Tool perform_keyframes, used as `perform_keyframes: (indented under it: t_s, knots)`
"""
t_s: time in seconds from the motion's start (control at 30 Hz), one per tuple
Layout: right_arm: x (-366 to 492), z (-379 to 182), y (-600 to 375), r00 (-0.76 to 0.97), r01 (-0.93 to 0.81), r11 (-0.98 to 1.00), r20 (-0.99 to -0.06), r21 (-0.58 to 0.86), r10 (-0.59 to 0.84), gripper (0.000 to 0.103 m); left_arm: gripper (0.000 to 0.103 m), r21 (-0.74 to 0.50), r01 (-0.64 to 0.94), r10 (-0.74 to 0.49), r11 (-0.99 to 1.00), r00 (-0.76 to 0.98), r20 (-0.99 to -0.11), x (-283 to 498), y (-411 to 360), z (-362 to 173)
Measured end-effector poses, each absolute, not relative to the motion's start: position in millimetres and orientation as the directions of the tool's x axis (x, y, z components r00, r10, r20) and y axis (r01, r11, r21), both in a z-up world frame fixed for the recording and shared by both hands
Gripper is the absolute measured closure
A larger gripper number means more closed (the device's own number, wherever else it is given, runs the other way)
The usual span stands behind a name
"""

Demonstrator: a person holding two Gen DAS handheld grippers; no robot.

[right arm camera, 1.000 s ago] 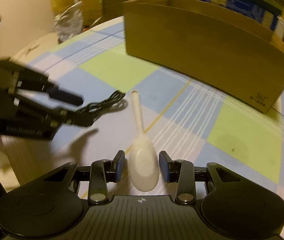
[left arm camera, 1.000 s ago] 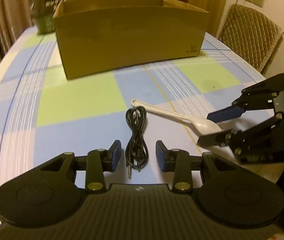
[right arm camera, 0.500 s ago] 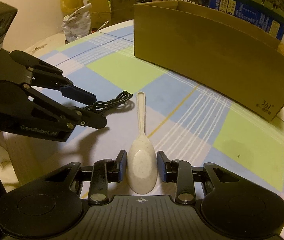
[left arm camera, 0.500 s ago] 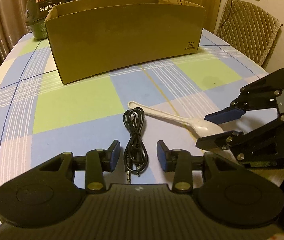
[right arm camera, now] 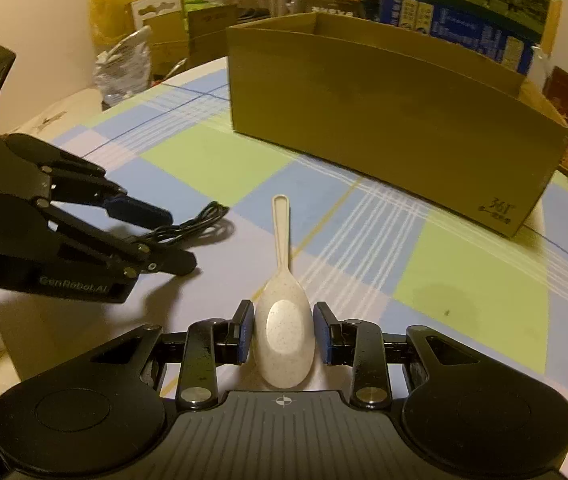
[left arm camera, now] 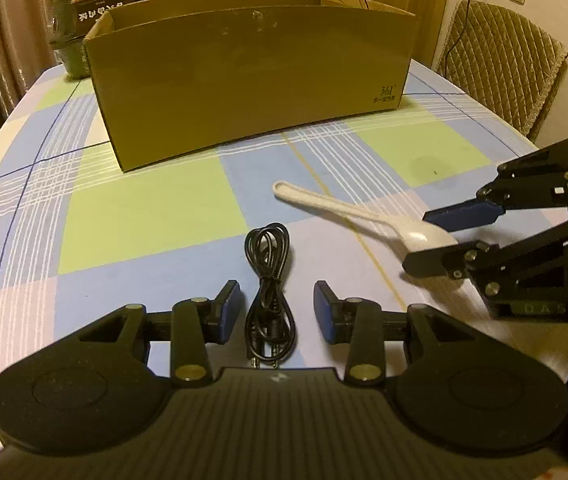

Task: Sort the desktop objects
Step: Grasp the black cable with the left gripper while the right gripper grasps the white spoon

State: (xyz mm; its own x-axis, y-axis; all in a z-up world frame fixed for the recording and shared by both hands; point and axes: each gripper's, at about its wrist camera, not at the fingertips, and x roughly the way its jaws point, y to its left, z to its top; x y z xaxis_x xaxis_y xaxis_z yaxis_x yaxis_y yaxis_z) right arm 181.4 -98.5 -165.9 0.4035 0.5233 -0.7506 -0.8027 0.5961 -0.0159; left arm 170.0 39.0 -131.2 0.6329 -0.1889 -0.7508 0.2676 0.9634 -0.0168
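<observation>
Checked in blue, green and white, the tablecloth (left arm camera: pixel 136 216) carries two loose items in front of an open cardboard box (left arm camera: pixel 252 80). Nearest the person, a coiled black cable (left arm camera: pixel 269 292) lies flat between the spread fingers of the left gripper (left arm camera: pixel 276 312), its plug ends toward the camera, neither pad touching it. Just to its right, a pale speckled spoon (right arm camera: pixel 284 332) rests with its bowl between the blue pads of the right gripper (right arm camera: pixel 283 334), handle pointing at the box; the jaws stand narrowly apart on either side of the bowl, with a slim gap visible on each flank. Both pick-ups appear lined up but not yet made. Next, by the look of it, each claw needs to close squarely, lift clear, and carry its item over the near wall of the box.
</observation>
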Motion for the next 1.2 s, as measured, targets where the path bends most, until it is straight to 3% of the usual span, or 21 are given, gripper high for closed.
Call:
perform_keyframes:
  t_s: [0.17, 0.27, 0.57, 0.67, 0.73, 1.1, 1.17, 1.2]
  knots:
    - [182.2, -165.1, -98.3, 0.414, -0.788, 0.616, -0.747, -0.008, 0.52, 0.074, 0.07, -0.01, 0.266, -0.183, 0.964, 0.633, -0.752, 171.9, 37.3, -132.2]
    - [184.1, -164.4, -100.0, 0.422, -0.78, 0.625, -0.747, -0.011, 0.514, 0.074, 0.086, -0.008, 0.257, -0.175, 0.966, 0.634, -0.754, 171.0, 38.7, -131.3]
    - [187.9, -161.5, -103.8, 0.445, -0.764, 0.645, -0.731, -0.009, 0.517, 0.074, 0.088, -0.023, 0.237, -0.177, 0.971, 0.654, -0.736, 168.5, 41.6, -124.7]
    - [185.7, -159.4, -105.6, 0.455, -0.761, 0.649, -0.722, -0.011, 0.521, 0.074, 0.1, -0.027, 0.224, -0.173, 0.974, 0.663, -0.728, 167.9, 43.1, -122.7]
    - [185.2, -158.4, -106.2, 0.458, -0.759, 0.651, -0.719, -0.011, 0.523, 0.074, 0.102, -0.029, 0.219, -0.171, 0.975, 0.667, -0.725, 167.9, 43.9, -121.3]
    - [186.1, -159.5, -104.2, 0.456, -0.758, 0.652, -0.725, -0.012, 0.516, 0.074, 0.101, -0.037, 0.217, -0.177, 0.975, 0.671, -0.72, 168.6, 42.6, -121.1]
    - [185.8, -159.8, -103.5, 0.453, -0.76, 0.65, -0.726, -0.011, 0.517, 0.074, 0.091, -0.028, 0.214, -0.169, 0.976, 0.676, -0.718, 168.8, 41.3, -122.0]
    - [185.8, -159.9, -103.6, 0.453, -0.76, 0.65, -0.726, -0.011, 0.517, 0.074, 0.076, -0.02, 0.212, -0.162, 0.977, 0.674, -0.721, 169.4, 40.5, -122.9]
